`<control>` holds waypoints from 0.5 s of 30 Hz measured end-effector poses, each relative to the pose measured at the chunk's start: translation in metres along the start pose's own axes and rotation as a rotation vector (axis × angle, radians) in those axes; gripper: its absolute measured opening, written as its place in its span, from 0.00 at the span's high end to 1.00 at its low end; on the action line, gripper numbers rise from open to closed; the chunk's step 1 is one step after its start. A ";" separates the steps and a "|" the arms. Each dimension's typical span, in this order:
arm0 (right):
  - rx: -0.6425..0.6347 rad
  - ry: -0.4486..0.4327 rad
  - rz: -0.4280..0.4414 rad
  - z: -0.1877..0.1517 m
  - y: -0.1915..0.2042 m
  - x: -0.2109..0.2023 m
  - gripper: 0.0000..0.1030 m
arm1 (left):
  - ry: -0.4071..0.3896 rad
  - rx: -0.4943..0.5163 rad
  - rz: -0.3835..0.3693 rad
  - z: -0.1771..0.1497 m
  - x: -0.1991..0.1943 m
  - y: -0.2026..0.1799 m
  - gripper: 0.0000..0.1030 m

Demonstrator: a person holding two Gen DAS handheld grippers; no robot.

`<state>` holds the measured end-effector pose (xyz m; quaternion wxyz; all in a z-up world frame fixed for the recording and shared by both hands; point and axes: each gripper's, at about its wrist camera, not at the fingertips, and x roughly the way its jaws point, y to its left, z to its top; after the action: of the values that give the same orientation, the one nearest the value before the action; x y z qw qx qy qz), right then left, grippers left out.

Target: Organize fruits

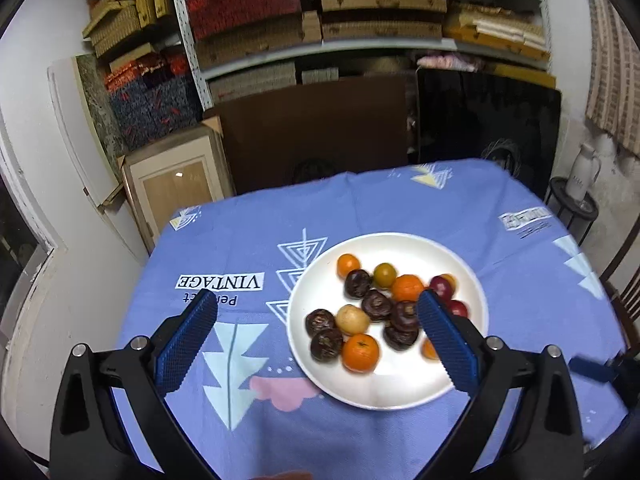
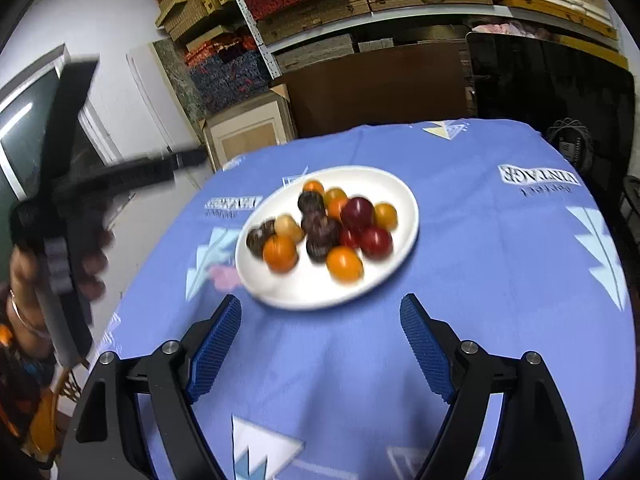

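Note:
A white plate (image 1: 404,384) on the blue tablecloth holds several fruits: oranges (image 1: 360,353), dark brown fruits (image 1: 376,305), red fruits (image 1: 441,286) and one pale yellow fruit (image 1: 352,319). My left gripper (image 1: 318,300) is open and empty above the plate's left part, its right finger over the fruits. In the right wrist view the plate (image 2: 320,296) lies ahead, blurred. My right gripper (image 2: 321,307) is open and empty, just short of the plate's near rim. The left gripper shows at the left of the right wrist view (image 2: 68,184), held in a hand.
The blue tablecloth (image 1: 520,280) covers the table. Behind it stand a brown board (image 1: 316,136), a black panel (image 1: 488,120), a cardboard box (image 1: 176,184) and shelves of stacked boxes (image 1: 360,8). A white jug (image 1: 584,172) stands on a small black stand at the right.

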<state>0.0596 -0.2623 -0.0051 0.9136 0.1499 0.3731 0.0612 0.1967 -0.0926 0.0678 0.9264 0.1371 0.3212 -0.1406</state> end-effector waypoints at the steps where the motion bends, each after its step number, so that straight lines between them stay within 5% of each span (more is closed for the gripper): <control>1: -0.009 0.007 -0.006 -0.007 0.003 -0.004 0.20 | -0.007 -0.005 -0.009 -0.001 -0.009 -0.002 0.05; 15: -0.068 -0.023 -0.015 -0.054 0.046 -0.050 0.19 | -0.068 -0.019 0.003 -0.033 -0.084 -0.009 0.05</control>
<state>-0.0140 -0.2174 0.0064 0.9227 0.1165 0.3616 0.0651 0.1119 -0.0751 0.0943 0.9383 0.1238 0.2908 -0.1406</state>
